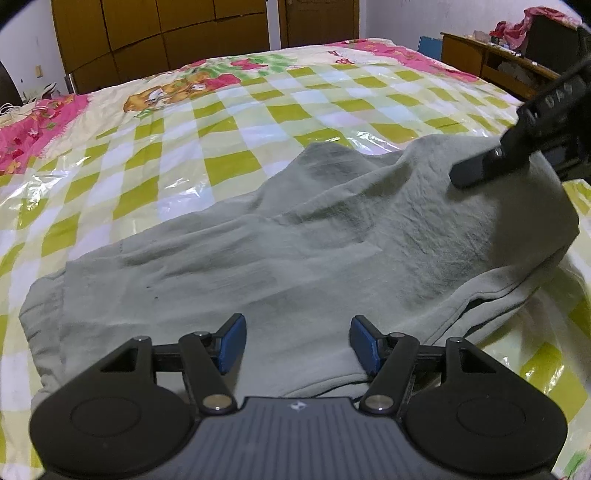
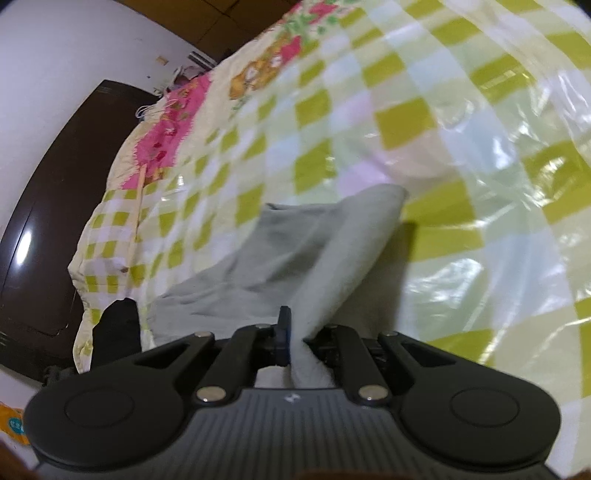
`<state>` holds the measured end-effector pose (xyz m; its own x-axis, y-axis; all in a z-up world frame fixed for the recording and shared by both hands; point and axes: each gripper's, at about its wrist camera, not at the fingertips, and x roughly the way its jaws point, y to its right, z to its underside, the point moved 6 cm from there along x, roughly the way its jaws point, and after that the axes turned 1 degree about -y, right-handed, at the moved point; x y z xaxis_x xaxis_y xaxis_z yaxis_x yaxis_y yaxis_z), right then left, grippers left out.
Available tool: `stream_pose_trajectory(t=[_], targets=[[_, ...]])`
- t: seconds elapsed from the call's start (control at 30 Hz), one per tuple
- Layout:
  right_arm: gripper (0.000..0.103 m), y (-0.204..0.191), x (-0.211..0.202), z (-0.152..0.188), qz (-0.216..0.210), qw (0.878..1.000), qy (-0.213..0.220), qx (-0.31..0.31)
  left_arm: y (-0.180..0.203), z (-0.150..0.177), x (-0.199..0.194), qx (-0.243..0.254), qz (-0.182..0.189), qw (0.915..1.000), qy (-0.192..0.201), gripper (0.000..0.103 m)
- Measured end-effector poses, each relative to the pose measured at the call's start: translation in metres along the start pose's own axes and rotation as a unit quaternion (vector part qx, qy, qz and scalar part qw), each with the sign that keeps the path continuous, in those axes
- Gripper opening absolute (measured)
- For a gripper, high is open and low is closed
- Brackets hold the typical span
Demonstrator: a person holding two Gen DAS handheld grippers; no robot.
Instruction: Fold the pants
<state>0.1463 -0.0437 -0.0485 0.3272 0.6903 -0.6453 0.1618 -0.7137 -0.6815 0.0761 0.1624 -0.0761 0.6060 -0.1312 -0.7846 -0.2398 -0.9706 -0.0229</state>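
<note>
Pale grey-green pants (image 1: pixel 280 254) lie rumpled across the bed. My left gripper (image 1: pixel 297 341) is open, its blue pads just above the near edge of the pants, holding nothing. My right gripper (image 1: pixel 476 168) enters from the upper right and lifts the right end of the pants off the bed. In the right wrist view my right gripper (image 2: pixel 295 339) is shut on a fold of the pants (image 2: pixel 325 251), which hang down from it toward the bed.
The bed (image 1: pixel 221 122) carries a green-and-white checked sheet under shiny clear plastic, with pink cartoon prints at the far side. Wooden wardrobes (image 1: pixel 159 33) stand behind. A wooden desk with clutter (image 1: pixel 495 59) stands at the right. A dark headboard (image 2: pixel 55 206) is at the left.
</note>
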Motion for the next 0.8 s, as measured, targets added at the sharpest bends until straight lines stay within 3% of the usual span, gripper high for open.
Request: stream_pose_trajectory(t=[0.17, 0.4, 0.6, 0.8], targets=[[0.007, -0.037, 0.005, -0.001, -0.003, 1.000, 0.000, -0.026, -0.014, 0.006, -0.013, -0.007, -0.002, 0.9999, 0.013, 0.074], [0.007, -0.092, 0.025, 0.002, -0.007, 0.998, -0.014, -0.065, -0.050, 0.027, -0.041, -0.021, -0.033, 0.9989, 0.026, 0.074], [0.006, -0.141, 0.064, 0.013, -0.015, 0.994, -0.040, -0.100, -0.074, 0.047, -0.047, -0.055, -0.033, 0.9975, 0.028, 0.074], [0.007, -0.185, 0.114, 0.040, 0.000, 0.985, -0.078, -0.155, -0.077, 0.053, -0.049, -0.058, -0.027, 0.9972, 0.038, 0.074]])
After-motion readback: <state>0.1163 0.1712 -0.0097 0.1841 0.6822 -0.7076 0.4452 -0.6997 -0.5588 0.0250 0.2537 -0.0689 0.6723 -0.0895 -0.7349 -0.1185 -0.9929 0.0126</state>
